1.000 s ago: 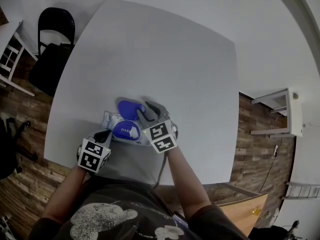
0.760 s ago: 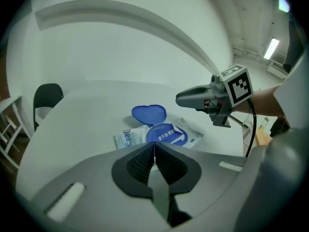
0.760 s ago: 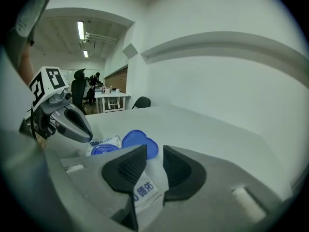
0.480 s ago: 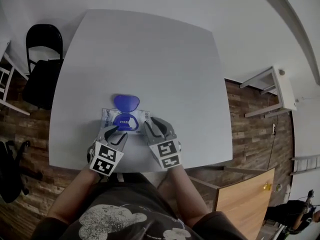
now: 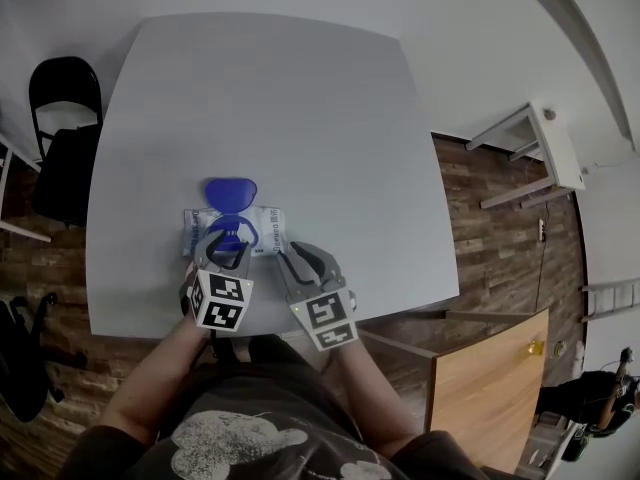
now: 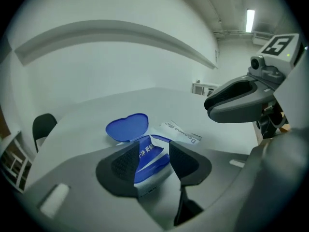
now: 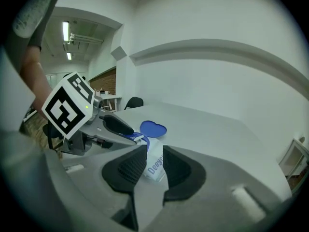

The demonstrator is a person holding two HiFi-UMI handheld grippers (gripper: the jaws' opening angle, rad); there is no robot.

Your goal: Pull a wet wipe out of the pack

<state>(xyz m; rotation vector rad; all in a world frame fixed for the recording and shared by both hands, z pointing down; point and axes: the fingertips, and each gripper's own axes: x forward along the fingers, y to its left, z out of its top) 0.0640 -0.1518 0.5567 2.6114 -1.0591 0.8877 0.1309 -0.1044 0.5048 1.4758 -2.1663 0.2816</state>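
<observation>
A second before, my left gripper (image 5: pixel 226 244) sat by the near left corner of the pack (image 5: pixel 262 223) with its jaws pressed together. It then pulled back a little and moved in front of the blue opening. Its jaws had just been opening, and they stood wide apart. In the left gripper view the blue middle of the pack showed in the gap, just past the tips. The pads were not pressing on it.

The pack lay flat on the white table (image 5: pixel 300 118). Its blue lid (image 5: pixel 229 190) was flipped open and lay on the far side of the pack from both sets of jaws. I could not tell if a wipe was poking out of the opening.

A second before, my right gripper (image 5: pixel 303 260) was reaching over the pack by the lid. It came back toward me and sat off the pack's near right corner. Its jaws had closed a little, and a small gap was left. Nothing was pinched in them. In the right gripper view the white end of the pack showed just ahead of that gap.
</observation>
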